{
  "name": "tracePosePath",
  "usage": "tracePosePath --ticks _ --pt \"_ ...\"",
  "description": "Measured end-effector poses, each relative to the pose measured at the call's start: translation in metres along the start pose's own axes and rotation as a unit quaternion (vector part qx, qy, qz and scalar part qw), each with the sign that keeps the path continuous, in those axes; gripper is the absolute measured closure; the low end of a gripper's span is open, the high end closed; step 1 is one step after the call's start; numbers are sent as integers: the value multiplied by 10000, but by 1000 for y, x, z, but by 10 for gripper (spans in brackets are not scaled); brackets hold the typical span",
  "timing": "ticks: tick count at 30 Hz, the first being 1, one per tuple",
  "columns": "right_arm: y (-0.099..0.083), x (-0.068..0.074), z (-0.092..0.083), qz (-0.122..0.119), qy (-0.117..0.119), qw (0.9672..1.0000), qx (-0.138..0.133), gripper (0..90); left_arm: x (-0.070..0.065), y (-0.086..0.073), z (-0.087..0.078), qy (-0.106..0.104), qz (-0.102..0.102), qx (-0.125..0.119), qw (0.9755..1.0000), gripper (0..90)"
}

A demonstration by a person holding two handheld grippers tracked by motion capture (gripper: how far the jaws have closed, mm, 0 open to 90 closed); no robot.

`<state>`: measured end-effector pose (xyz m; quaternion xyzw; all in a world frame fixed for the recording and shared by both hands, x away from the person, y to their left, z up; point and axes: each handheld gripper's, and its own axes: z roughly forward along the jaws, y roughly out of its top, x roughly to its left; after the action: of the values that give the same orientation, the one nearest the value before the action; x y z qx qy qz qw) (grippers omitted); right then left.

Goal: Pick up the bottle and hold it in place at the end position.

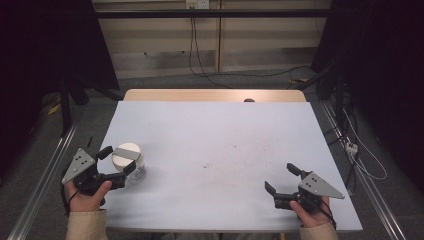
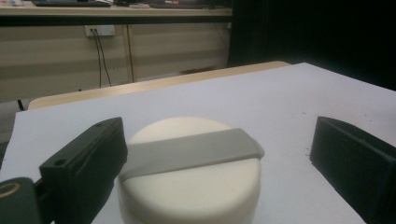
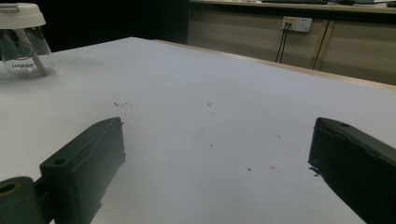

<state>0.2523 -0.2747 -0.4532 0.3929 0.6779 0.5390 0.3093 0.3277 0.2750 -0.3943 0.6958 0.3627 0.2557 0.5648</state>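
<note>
A clear jar with a round white lid stands at the table's front left. A grey strip runs across the lid. My left gripper is open, with one jaw on each side of the lid. In the left gripper view the left jaw sits right against the lid's edge and the right jaw stands well apart from it. My right gripper is open near the front right, with nothing between its jaws. The right gripper view shows the jar far off to its left.
The white table sheet carries faint specks near its middle. A small dark object sits on the wooden far edge. Metal rails run along both sides of the table, and cables lie on the floor at the right.
</note>
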Motion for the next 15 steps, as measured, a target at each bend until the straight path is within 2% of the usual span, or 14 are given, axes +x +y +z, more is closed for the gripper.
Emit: tracePosePath --ticks 7,9,15 --pt "0 0 0 3 11 10000 -1 31 4 -8 3 62 -19 61 10000 31" --pt "0 0 0 3 11 10000 4 31 6 -11 5 125 79 171 9997 32" --pt "0 0 0 -2 5 10000 0 31 9 -22 11 81 16 298 9995 32"
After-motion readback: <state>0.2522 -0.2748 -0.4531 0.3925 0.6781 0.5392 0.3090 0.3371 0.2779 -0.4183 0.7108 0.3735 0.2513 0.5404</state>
